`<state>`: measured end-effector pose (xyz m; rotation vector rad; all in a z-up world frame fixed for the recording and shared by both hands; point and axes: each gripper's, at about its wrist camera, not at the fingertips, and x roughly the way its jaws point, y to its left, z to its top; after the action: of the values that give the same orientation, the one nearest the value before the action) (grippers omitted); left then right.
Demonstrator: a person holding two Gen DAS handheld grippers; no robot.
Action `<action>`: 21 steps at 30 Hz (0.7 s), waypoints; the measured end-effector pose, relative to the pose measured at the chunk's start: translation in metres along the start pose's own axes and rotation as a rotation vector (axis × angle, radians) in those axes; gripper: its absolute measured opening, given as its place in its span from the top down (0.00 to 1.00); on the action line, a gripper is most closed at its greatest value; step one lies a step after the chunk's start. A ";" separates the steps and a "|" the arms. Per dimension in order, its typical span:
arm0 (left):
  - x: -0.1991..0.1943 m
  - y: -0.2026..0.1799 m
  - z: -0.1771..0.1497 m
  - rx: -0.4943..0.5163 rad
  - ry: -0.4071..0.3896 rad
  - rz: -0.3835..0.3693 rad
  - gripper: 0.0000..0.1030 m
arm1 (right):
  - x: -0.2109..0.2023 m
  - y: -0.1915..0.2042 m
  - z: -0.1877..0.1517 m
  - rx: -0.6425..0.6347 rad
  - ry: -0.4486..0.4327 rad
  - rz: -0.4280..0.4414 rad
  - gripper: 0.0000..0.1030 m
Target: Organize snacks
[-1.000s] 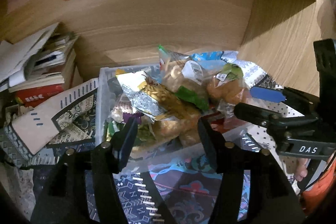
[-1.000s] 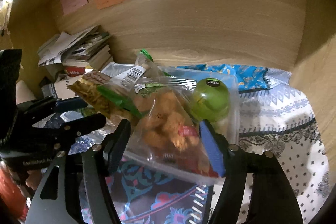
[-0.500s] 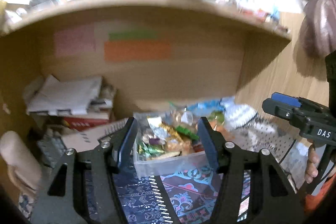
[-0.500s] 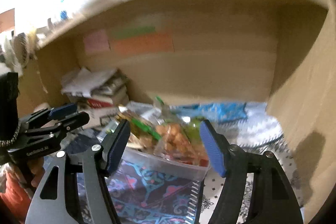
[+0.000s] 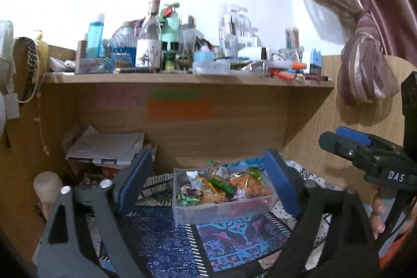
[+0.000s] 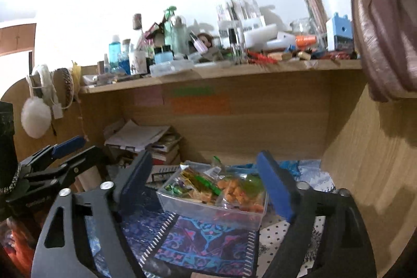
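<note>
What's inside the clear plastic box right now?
The clear plastic box holds snack packets: a bag of orange puffs, a green wrapper, a gold foil pack and a green round item. Anything beneath that pile is covered.

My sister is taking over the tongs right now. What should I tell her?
Left tongs: open, empty, held back from the tub.
Right tongs: open, empty, also held back.
Tub: clear plastic, on the patterned cloth under the shelf.
Done: snacks sit piled in the tub, and none show on the cloth.
Left: probably nothing but checking for stray packets; the tub has no lid on it.
</note>
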<state>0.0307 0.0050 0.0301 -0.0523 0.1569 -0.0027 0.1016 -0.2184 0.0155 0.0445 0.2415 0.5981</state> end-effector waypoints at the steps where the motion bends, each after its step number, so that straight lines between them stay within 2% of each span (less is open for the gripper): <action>1: -0.003 -0.001 0.001 0.002 -0.008 0.004 0.08 | -0.003 0.002 0.000 -0.001 -0.007 0.000 0.14; 6: -0.016 -0.004 0.000 0.008 -0.023 0.013 0.01 | -0.016 0.007 -0.003 -0.005 -0.035 -0.021 0.00; 21: -0.021 -0.009 -0.004 0.024 -0.030 0.018 0.00 | -0.021 0.011 -0.005 -0.023 -0.043 -0.036 0.00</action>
<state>0.0098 -0.0036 0.0302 -0.0269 0.1273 0.0143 0.0780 -0.2214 0.0161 0.0311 0.1930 0.5637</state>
